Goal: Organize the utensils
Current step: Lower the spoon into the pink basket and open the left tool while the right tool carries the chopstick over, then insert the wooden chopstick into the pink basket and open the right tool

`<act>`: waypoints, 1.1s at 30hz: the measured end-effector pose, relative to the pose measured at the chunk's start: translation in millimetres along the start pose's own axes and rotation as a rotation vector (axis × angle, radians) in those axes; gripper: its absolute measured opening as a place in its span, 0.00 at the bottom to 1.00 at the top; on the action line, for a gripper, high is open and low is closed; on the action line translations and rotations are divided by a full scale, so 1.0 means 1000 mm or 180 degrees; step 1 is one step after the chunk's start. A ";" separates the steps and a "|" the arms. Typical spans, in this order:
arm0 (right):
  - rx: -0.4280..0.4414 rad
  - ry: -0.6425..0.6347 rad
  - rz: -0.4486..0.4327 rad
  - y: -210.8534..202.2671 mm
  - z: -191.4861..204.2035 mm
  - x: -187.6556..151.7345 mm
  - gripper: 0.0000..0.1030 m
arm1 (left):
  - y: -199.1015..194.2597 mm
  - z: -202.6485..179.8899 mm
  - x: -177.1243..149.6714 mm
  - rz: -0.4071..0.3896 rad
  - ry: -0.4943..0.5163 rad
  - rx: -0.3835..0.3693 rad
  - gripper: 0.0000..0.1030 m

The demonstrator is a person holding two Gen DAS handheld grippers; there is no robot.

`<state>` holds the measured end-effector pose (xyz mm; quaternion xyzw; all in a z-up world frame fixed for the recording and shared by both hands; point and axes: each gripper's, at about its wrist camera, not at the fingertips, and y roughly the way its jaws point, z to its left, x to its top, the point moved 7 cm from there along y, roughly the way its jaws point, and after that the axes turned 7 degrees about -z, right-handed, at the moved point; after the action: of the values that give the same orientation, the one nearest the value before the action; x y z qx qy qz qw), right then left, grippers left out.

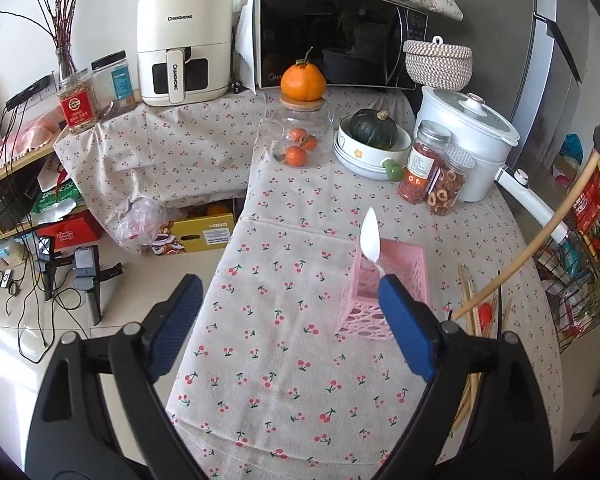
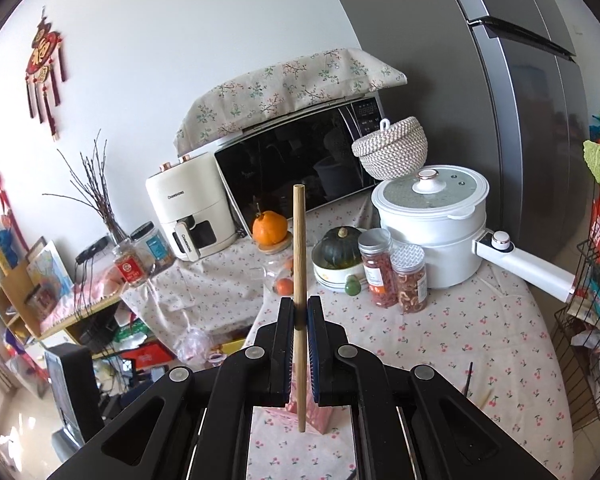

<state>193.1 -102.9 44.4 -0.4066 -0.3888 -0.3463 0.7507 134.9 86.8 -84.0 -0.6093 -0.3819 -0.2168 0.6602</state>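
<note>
Right gripper [image 2: 299,318] clamped on wooden stick [image 2: 299,248], long axis near upright, pink basket [image 2: 320,414] directly beneath. Left gripper [image 1: 288,304] spread wide, empty, just beside the basket, white spoon [image 1: 370,240] standing inside.

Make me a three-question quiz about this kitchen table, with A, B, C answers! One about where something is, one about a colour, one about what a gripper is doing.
1. Where is the big orange?
A. on the glass jar's lid
B. inside the basket
C. on the floor

2. What colour is the crate with the spoon in it?
A. green
B. pink
C. black

3. What is the right gripper doing?
A. standing open with nothing in it
B. holding a jar
C. shut on a wooden stick

Answers:
1. A, the orange sits on the wooden lid of the glass jar.
2. B, its lattice walls are pink.
3. C, both pads press the stick, which stands up between them.
</note>
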 end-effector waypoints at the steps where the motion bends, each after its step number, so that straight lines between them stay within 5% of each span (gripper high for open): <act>1: 0.0028 -0.0015 -0.0028 0.003 0.004 0.003 0.06 | 0.005 0.001 -0.004 0.0091 0.0016 0.0003 0.87; 7: 0.0117 -0.0099 -0.0150 0.028 0.018 0.004 0.06 | 0.011 0.001 -0.006 0.0169 0.0315 0.0069 0.87; 22: -0.0229 -0.0580 0.0413 0.105 0.019 -0.050 0.06 | 0.018 0.001 -0.012 0.0330 0.0317 0.0023 0.87; 29: -0.0248 -0.0459 0.0640 0.121 0.008 -0.069 0.07 | 0.020 0.003 -0.013 0.0364 0.0257 -0.0008 0.87; 33: -0.0198 -0.0320 0.0626 0.112 0.003 -0.063 0.20 | 0.018 0.002 -0.012 0.0345 0.0244 -0.0041 0.87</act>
<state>257.1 -39.3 -47.8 -0.4828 -0.3732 -0.2620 0.7476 140.3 89.9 -104.6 -0.6246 -0.3214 -0.2064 0.6812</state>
